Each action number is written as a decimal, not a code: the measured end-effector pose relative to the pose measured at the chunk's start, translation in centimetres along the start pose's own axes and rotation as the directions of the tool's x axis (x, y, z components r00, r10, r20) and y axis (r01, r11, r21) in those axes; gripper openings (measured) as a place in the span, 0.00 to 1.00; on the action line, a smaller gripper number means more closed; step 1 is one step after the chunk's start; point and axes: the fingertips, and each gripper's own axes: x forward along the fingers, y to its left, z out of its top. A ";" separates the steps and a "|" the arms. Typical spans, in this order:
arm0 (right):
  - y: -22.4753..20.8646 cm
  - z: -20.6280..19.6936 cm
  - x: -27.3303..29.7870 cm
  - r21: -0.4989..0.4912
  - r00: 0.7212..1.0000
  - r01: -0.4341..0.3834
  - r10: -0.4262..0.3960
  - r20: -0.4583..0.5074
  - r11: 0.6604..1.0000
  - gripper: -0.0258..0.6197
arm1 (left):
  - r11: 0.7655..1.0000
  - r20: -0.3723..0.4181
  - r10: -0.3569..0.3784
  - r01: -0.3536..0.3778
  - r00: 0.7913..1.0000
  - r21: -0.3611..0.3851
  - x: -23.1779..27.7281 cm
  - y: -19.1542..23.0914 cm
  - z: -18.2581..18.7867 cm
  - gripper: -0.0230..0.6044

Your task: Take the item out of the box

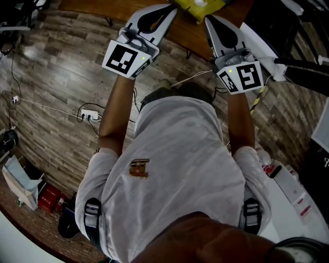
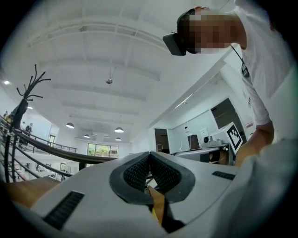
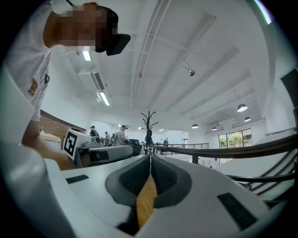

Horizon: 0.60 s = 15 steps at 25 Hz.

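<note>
In the head view both grippers are held out ahead of the person's chest, side by side, pointing at the edge of a wooden table (image 1: 180, 31) at the top. A yellow thing (image 1: 198, 7) lies on that table just beyond the tips, between the two grippers and cut off by the frame; I cannot tell what it is. The left gripper (image 1: 165, 11) has its jaws together, and in the left gripper view its pads (image 2: 139, 172) meet at the tip with nothing held. The right gripper (image 1: 212, 20) is also shut and empty, its pads (image 3: 163, 174) pressed together. Both gripper views look up at a ceiling.
Below the arms is a plank floor with a white power strip (image 1: 90, 114) and cables. A red box (image 1: 49, 198) and white cartons sit at lower left. A white table (image 1: 295, 192) stands at lower right, black gear (image 1: 303, 72) at upper right. A coat stand (image 3: 149, 123) shows far off.
</note>
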 end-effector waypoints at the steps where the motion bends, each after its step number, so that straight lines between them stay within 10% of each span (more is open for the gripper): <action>1: -0.2 -0.1 0.2 -0.001 1.000 0.005 -0.005 -0.005 1.000 0.09 | 1.000 -0.001 -0.003 0.003 1.000 -0.002 0.2 0.3 -0.1 0.07; 15: -6.3 -2.4 3.3 0.010 0.999 0.014 -0.014 -0.047 1.000 0.09 | 1.000 -0.029 0.005 -0.006 1.000 -0.025 5.2 4.2 -2.8 0.07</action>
